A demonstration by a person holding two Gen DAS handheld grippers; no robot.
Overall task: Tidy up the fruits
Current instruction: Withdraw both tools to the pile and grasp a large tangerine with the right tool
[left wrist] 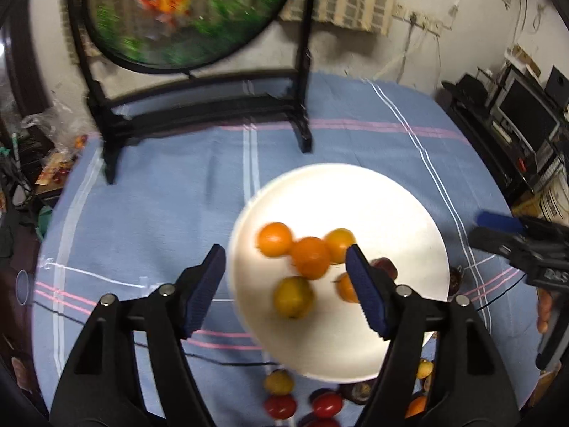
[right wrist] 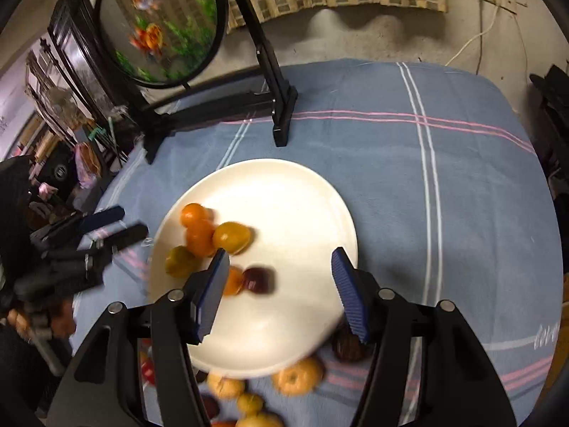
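Dim room, bright centre, strong fisheye bend and motion blur

Light falls from above onto the white plate (left wrist: 355, 192), which glares almost blown out in the left wrist view; the fruit on it (right wrist: 199, 236) smears with blur, the round fish picture (left wrist: 185, 14) is soft, and both frames darken toward their curved black corners.

A white plate (left wrist: 355, 195) is seen on a blue striped tablecloth (left wrist: 160, 195). 5 orange and yellow fruits (left wrist: 310, 257) are gathered on the plate's near half, and a dark reddish fruit (left wrist: 386, 265) is partly hidden behind one finger. The left gripper (left wrist: 286, 290) is held above the plate's near left edge with its jaws parted; nothing is pressed between the blue pads (left wrist: 366, 293). More fruits (left wrist: 281, 405), red and yellow, are scattered on the cloth below the plate. The right gripper (left wrist: 498, 227) is seen at the right edge. A black stand with a round painted panel (left wrist: 185, 17) is placed behind the plate.
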